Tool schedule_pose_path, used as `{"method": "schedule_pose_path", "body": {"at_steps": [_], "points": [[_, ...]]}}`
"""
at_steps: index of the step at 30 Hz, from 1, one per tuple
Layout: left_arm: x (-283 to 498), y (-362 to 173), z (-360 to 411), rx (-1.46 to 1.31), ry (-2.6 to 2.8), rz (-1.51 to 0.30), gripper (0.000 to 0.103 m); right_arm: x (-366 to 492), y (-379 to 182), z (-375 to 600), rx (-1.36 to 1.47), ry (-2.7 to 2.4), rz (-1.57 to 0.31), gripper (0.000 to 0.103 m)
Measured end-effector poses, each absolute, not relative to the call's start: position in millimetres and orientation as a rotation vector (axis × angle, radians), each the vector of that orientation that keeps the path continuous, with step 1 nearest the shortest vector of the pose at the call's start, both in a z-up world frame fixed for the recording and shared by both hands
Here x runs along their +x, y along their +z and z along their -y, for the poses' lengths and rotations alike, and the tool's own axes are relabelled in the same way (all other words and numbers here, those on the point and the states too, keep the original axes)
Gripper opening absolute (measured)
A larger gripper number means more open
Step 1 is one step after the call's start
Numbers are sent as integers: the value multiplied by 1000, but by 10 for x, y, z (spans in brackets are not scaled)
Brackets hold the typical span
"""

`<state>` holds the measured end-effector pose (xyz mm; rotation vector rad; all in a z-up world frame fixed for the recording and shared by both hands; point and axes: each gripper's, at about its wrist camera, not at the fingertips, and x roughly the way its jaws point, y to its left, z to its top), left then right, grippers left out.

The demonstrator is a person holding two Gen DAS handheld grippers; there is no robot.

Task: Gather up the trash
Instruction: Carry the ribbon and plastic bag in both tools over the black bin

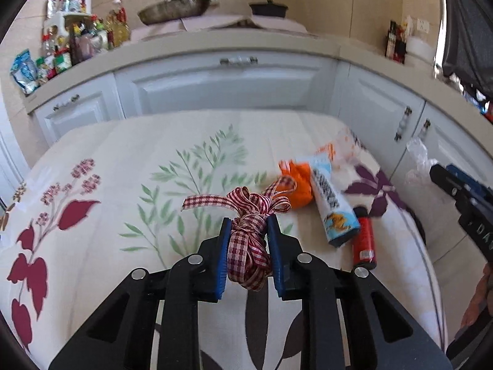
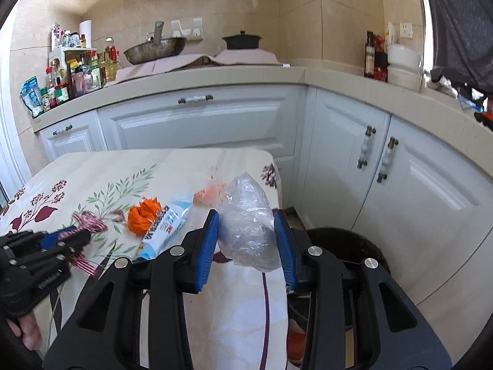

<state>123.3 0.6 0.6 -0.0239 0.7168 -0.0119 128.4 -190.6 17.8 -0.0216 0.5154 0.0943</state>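
My left gripper (image 1: 249, 226) is shut on a bundle of red-and-white checked ribbon (image 1: 249, 240), held just above the flowered tablecloth (image 1: 107, 154). It also shows in the right wrist view (image 2: 69, 236) with the ribbon (image 2: 91, 222). My right gripper (image 2: 246, 219) is shut on a crumpled clear plastic bag (image 2: 249, 225) over the table's right edge. It appears at the right of the left wrist view (image 1: 456, 185). On the table lie an orange wad (image 1: 297, 185), a white-and-blue tube wrapper (image 1: 334, 206) and a red battery-like cylinder (image 1: 363, 240).
A dark round bin (image 2: 348, 246) stands on the floor right of the table, below my right gripper. White cabinets (image 2: 200, 123) and a counter with a wok (image 2: 155, 49), a pot (image 2: 242, 41) and bottles (image 2: 77, 74) stand behind.
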Motion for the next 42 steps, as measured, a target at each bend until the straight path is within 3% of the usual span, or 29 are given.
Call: {"method": "schedule_pose_path", "body": {"at_steps": [10, 42], "points": [[1166, 466, 166, -11, 2, -524, 24, 1203, 354, 2038, -56, 47, -440, 36], [1461, 449, 1726, 89, -197, -489, 24, 1123, 405, 3396, 5, -182, -377, 36]]}}
